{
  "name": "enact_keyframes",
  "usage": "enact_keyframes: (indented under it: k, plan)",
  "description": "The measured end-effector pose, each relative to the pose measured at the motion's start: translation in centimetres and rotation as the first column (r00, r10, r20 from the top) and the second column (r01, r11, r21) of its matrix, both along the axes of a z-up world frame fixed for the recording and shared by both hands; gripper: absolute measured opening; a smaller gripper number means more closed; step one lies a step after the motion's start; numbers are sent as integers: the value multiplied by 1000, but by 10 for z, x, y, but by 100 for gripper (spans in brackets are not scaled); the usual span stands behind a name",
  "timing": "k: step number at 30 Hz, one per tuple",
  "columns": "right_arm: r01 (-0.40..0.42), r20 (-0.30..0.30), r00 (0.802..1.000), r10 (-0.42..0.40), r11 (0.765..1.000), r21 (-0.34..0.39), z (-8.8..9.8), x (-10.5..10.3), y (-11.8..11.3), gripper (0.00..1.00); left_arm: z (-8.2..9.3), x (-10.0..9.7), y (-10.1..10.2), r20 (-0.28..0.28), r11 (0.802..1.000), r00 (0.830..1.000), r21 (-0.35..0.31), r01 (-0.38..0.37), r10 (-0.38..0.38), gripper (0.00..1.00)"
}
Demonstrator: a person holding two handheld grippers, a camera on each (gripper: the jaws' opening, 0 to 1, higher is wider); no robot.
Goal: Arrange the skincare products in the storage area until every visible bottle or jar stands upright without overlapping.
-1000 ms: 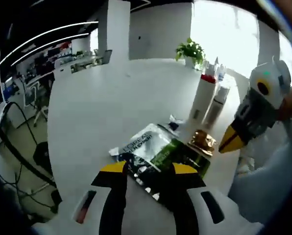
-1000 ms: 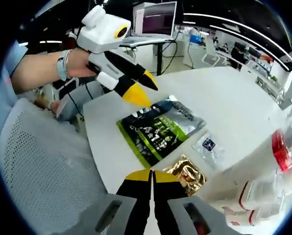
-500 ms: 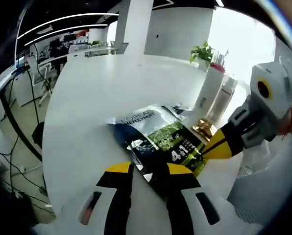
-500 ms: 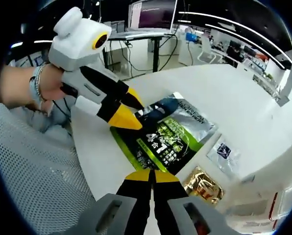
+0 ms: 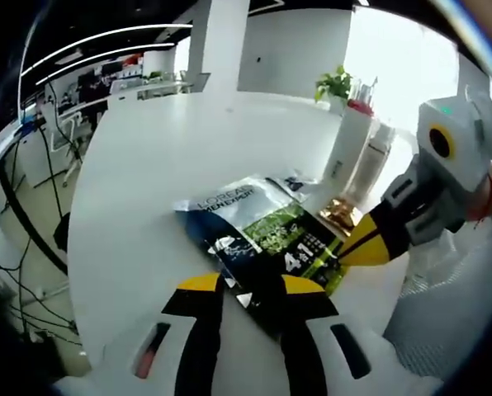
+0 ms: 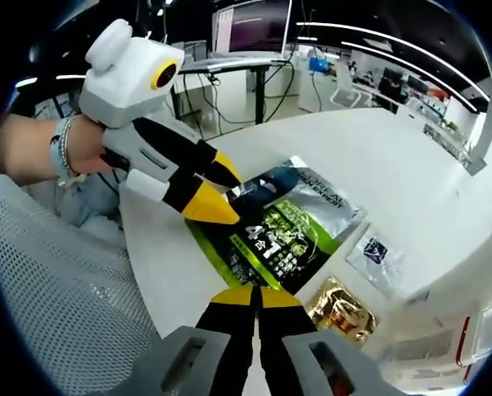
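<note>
White counter (image 5: pixel 147 165): seen from the left gripper view, broad and bare beyond the products, its rounded edge falling away to floor on the left.
Left gripper (image 5: pixel 250 289): fingers apart, nothing between them; their yellow tips sit over the near end of the sachet.
Green-and-black sachet (image 5: pixel 262 239): lies flat on the counter, silver upper part with printed lettering.
Right gripper in this view (image 5: pixel 357 247): enters from the right, yellow tip at the sachet's right edge; contact cannot be told.
Gold packet (image 5: pixel 339 214): flat, just beside the sachet's far right side.
Small clear packet (image 5: pixel 294 183): flat, beyond the sachet.
Tall white bottle (image 5: pixel 345 148): upright, red-capped, with a second bottle (image 5: pixel 370 161) close behind it.
Potted plant (image 5: pixel 333 82): at the counter's far edge.

Right gripper view, right gripper (image 6: pixel 254 295): fingers closed together, holding nothing, tips at the sachet's (image 6: pixel 283 227) near edge.
Left gripper in this view (image 6: pixel 211 196): held by a hand (image 6: pixel 77 148), tips over the sachet's left corner.
Gold packet here (image 6: pixel 341 309): right of the fingers, near the counter edge.
Clear packet here (image 6: pixel 376 256): beside the sachet, apart from it.
Mesh chair (image 6: pixel 56 313): close against the counter's near edge.
Open room: bare counter beyond the sachet.
</note>
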State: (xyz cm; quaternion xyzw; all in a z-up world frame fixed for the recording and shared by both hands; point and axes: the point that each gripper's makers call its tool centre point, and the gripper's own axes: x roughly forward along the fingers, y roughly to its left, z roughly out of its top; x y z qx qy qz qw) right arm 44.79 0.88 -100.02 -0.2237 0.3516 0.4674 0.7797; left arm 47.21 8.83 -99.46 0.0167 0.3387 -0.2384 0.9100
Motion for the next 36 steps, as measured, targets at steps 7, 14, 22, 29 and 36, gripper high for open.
enact_keyframes:
  k: [7, 14, 22, 29, 36]
  plan:
    - [-2, 2, 1000, 2, 1000, 3, 0, 0, 0, 0, 1, 0, 0, -3, 1000, 1000, -3, 3, -3, 25]
    - [-11, -3, 1000, 11, 999, 47, 14, -1, 3, 0, 20, 1, 8, 22, 999, 999, -13, -47, 47, 27]
    - [-33, 18, 999, 31, 994, 104, 55, 7, -12, 0, 67, 7, 19, 170, 993, 981, 55, -105, 94, 29]
    - [-38, 77, 997, 14, 948, 317, 129, 6, -76, 0, 105, 3, 29, 343, 975, 923, 73, -209, 172, 33]
    - [185, 278, 910, -308, 900, 395, 181, 50, -202, 0, 123, -12, 46, 385, 936, 861, -24, -350, 332, 38]
